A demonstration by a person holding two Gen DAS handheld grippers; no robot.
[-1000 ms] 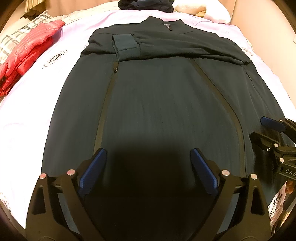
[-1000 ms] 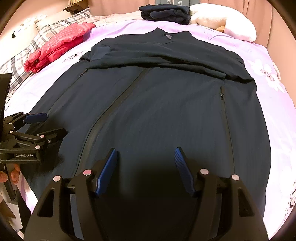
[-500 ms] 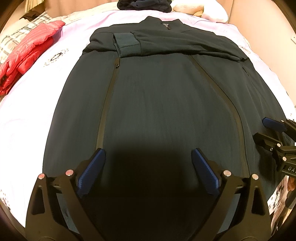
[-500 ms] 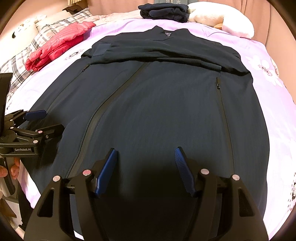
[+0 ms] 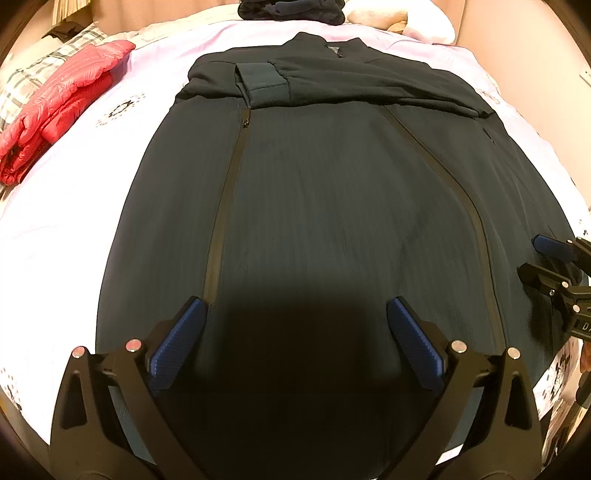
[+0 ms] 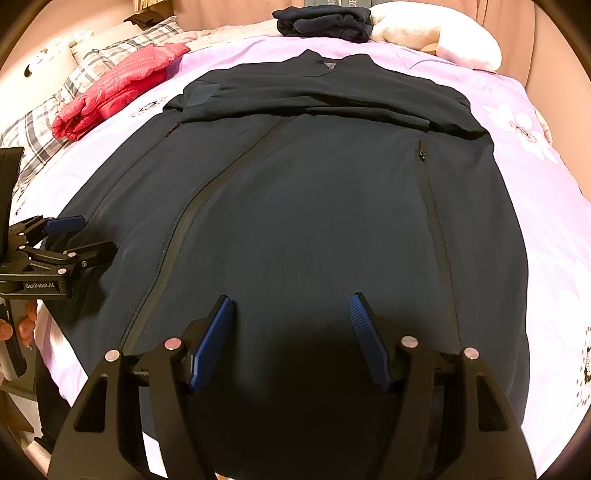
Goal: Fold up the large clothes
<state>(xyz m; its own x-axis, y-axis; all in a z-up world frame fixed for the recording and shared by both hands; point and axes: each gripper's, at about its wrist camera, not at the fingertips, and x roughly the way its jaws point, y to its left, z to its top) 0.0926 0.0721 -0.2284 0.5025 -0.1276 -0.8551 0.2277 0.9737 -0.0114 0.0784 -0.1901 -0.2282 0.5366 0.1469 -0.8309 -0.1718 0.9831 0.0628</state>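
A large dark jacket (image 5: 314,192) lies flat, front up, on the lilac bed sheet (image 5: 55,229), with both sleeves folded across the chest. It also shows in the right wrist view (image 6: 314,206). My left gripper (image 5: 295,325) is open and empty, hovering over the jacket's lower left part near the hem. My right gripper (image 6: 291,321) is open and empty over the lower right part. Each gripper shows in the other's view: the right one (image 5: 546,258) at the jacket's right edge, the left one (image 6: 85,236) at its left edge.
A red puffer jacket (image 5: 55,110) lies at the far left of the bed, on a plaid pillow (image 6: 74,96). A folded dark garment (image 6: 325,20) and a white pillow (image 6: 443,37) sit at the head of the bed. A wall (image 5: 524,55) stands to the right.
Both grippers have drifted slightly toward the jacket's hem, staying open. The jacket has not moved.
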